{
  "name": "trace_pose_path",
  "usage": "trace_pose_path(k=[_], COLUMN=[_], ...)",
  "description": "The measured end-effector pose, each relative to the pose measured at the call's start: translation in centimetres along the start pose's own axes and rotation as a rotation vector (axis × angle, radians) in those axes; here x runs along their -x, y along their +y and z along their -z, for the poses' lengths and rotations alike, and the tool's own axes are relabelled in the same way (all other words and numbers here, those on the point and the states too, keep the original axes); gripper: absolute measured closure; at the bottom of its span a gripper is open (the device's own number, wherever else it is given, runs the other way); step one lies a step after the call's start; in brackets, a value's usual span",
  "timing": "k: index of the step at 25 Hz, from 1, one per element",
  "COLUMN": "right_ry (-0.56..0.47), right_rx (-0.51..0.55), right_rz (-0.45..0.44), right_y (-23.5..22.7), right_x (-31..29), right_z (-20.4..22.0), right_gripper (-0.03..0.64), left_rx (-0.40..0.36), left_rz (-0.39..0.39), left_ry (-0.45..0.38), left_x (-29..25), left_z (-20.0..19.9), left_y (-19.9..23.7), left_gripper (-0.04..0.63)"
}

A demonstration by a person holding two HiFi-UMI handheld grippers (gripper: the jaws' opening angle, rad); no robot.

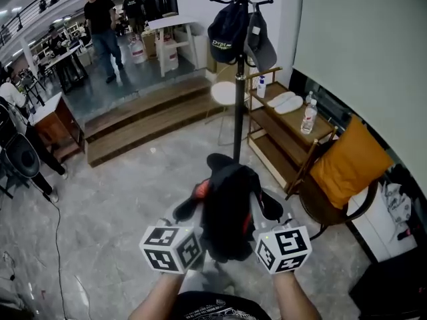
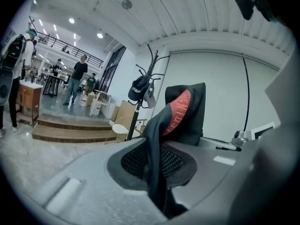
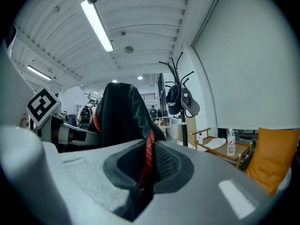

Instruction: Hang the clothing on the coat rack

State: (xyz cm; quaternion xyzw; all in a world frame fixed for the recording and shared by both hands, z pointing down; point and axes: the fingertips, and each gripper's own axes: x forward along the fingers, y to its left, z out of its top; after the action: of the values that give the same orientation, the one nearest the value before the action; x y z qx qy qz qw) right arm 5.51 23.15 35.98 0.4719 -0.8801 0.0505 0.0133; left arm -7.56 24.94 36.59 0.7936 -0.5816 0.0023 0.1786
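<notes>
A black garment with orange-red trim [image 1: 229,209] hangs bunched between my two grippers, in front of me. My left gripper [image 1: 193,213] is shut on one edge of it; in the left gripper view the cloth [image 2: 164,139] is pinched between the jaws and rises in a fold. My right gripper [image 1: 265,209] is shut on the other edge, with the cloth [image 3: 143,165] caught in its jaws. The black coat rack [image 1: 239,65] stands ahead, past the garment, with two caps [image 1: 230,29] on its hooks. It shows in both gripper views as a coat rack [image 2: 142,97] and a coat rack [image 3: 182,102].
A wooden shelf unit [image 1: 287,129] with bottles stands right of the rack. A chair with an orange cushion [image 1: 347,162] is at the right. A white stool [image 1: 225,93] and wooden steps [image 1: 143,122] lie behind the rack. People [image 1: 101,25] stand far off at the back left.
</notes>
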Motion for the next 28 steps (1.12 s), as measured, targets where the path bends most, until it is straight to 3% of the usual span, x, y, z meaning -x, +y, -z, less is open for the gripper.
trace_pose_path(k=[28], right_ry=[0.011], right_rx=[0.039], right_rz=[0.114], right_y=[-7.5], right_x=[-13.3], right_z=[-2.5], right_gripper=[0.581], left_rx=[-0.004], left_rz=[0.098], left_ry=[0.033], left_x=[-15.5], left_z=[-6.1], left_y=[5.5], left_gripper=[0.558])
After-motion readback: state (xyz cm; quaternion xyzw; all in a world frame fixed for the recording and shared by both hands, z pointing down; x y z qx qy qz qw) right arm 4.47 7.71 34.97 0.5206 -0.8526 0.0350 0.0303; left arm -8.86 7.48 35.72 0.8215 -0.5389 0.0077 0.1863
